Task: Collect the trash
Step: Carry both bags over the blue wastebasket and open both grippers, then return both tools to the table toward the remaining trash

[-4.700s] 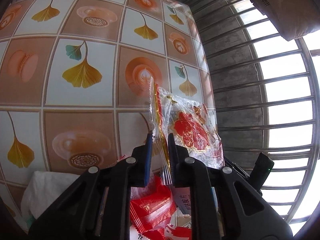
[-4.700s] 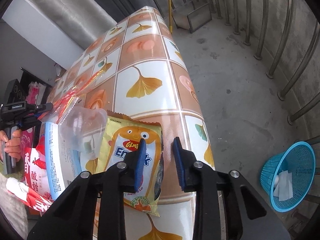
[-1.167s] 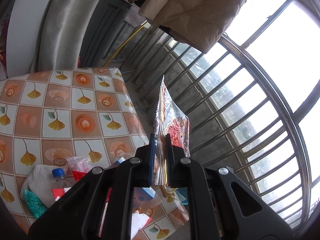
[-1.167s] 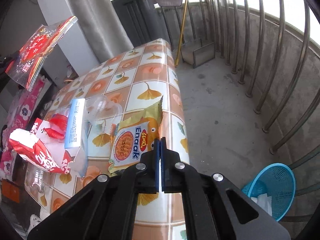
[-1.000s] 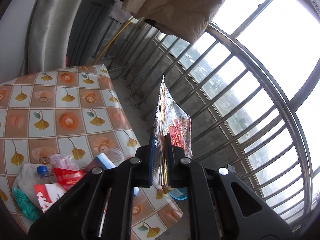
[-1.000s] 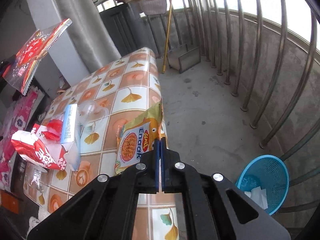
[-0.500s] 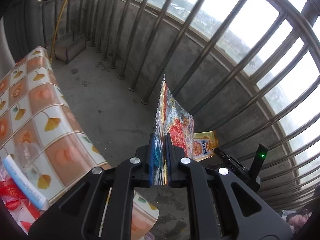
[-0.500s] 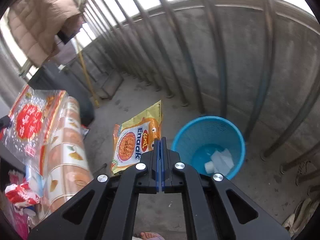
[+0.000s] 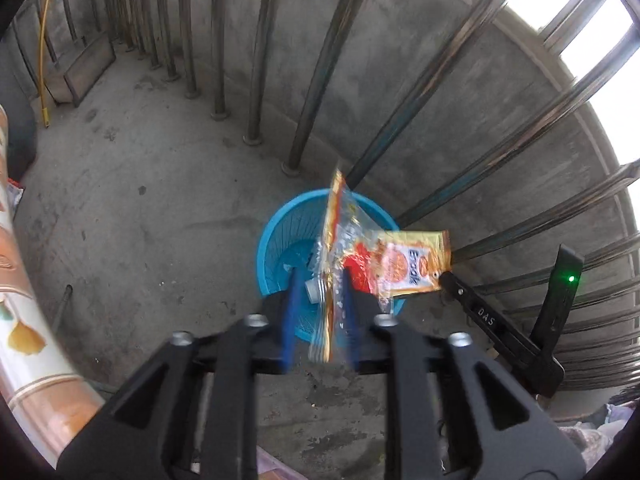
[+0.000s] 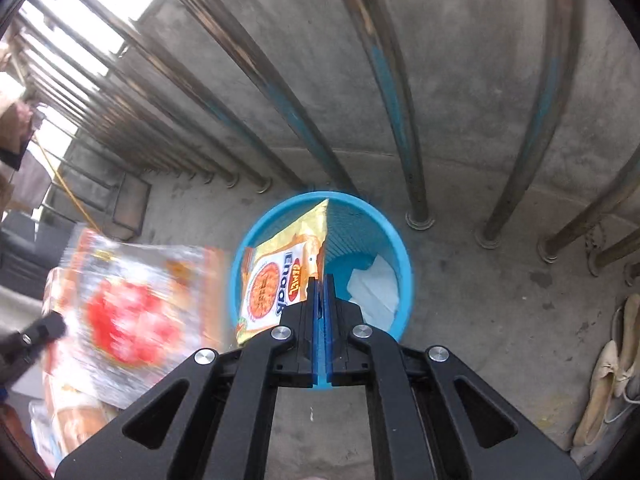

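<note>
Over the round blue plastic mesh wastebasket [image 9: 280, 264], the left gripper [image 9: 318, 312], jaws opening, drops its crinkly clear-and-red wrapper [image 9: 334, 248]; at its two o'clock the right gripper [image 10: 319, 312], still pinching the yellow foil snack packet [image 10: 280, 276], should likely let go next.

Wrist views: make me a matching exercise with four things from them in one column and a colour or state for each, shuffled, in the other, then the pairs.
Things:
1. waste basket
2. Enaak snack packet
3. clear wrapper
4. shoes

Colour or state:
A. yellow, pinched in the right gripper
B. beige, on the floor by the railing
C. blue, with white paper inside
D. see-through with red print, between the opening jaws of the left gripper

Pairs: 1-C, 2-A, 3-D, 4-B
</note>
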Tool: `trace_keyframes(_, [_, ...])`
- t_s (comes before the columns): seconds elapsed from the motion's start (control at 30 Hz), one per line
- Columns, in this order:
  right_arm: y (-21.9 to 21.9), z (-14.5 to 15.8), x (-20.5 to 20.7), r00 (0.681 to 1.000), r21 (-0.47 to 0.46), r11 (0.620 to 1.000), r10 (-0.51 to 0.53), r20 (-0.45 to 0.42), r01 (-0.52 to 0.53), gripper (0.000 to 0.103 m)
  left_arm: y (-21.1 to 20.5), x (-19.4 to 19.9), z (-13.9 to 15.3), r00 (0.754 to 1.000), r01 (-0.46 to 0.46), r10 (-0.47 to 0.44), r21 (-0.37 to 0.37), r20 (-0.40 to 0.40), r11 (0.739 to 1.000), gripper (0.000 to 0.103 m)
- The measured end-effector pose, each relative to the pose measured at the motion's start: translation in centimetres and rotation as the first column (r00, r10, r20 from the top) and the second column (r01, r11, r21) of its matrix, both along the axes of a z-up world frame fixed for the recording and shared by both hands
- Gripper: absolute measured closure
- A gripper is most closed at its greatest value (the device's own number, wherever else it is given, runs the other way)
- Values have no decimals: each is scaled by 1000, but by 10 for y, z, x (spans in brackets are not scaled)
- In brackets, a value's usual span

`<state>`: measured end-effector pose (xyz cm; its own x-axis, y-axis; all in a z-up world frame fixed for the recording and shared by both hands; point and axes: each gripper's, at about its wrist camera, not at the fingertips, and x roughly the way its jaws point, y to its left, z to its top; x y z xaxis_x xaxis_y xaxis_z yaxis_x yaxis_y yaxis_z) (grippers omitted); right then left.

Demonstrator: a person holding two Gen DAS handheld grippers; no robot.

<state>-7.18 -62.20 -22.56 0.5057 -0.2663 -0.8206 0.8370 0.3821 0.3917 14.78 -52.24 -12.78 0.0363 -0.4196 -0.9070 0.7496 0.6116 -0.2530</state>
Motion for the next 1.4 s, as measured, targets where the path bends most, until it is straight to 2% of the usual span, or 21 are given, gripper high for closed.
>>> trace_keyframes(0.03, [-4, -12, 8, 1000, 21, 1000, -1, -13, 1, 91, -4, 1, -8, 1000, -23, 23, 14, 2, 1000, 48])
trace_keyframes(0.07, [-9, -23, 13, 1000, 43, 999, 0, -27, 1, 84, -6, 1, -14, 999, -42, 42, 23, 2, 999, 46])
trace_keyframes(0.1, [-12, -31, 20, 999, 58, 998, -4, -42, 7, 64, -8, 1, -18, 999, -52, 52, 33, -3, 998, 46])
trace_keyframes(0.13, [-13, -38, 24, 999, 65, 998, -8, -53, 12, 57, -7, 1, -21, 998, -52, 53, 38, -19, 998, 46])
trace_keyframes(0.23, [-8, -51, 31, 998, 79, 997, 9, -66, -3, 55, 3, 4, -14, 999, -43, 44, 21, -33, 999, 43])
trace_keyframes(0.4, [1, -49, 32, 998, 68, 997, 47, -40, -44, 47, 28, 13, 16, 998, -48, 48, -11, 34, 999, 39])
trace_keyframes(0.57, [11, -22, 33, 997, 30, 996, 83, 0, -83, 41, 64, 24, 67, 995, -60, 64, -53, 77, 997, 34])
trace_keyframes(0.73, [26, 10, 43, 983, -67, 983, 173, 60, -169, 25, 125, 24, 114, 992, -87, 99, -140, 82, 986, 28])
trace_keyframes(0.83, [27, 24, 56, 978, -84, 976, 204, 49, -200, 25, 166, 25, 132, 988, -119, 133, -162, 77, 980, 28])
trace_keyframes(0.9, [30, 38, 59, 970, -86, 973, 223, 94, -215, 25, 195, 27, 144, 984, -149, 163, -181, 66, 972, 28])
trace_keyframes(1.07, [51, 81, 60, 928, -136, 947, 315, 201, -292, 25, 275, 34, 179, 963, -235, 259, -235, 77, 943, 28])
trace_keyframes(1.27, [74, 129, 58, 884, -204, 913, 396, 247, -352, 25, 369, 37, 219, 928, -314, 362, -346, 82, 884, 26])
trace_keyframes(1.4, [100, 158, 69, 861, -236, 882, 457, 222, -408, 25, 426, 36, 243, 901, -348, 423, -418, 100, 839, 24])
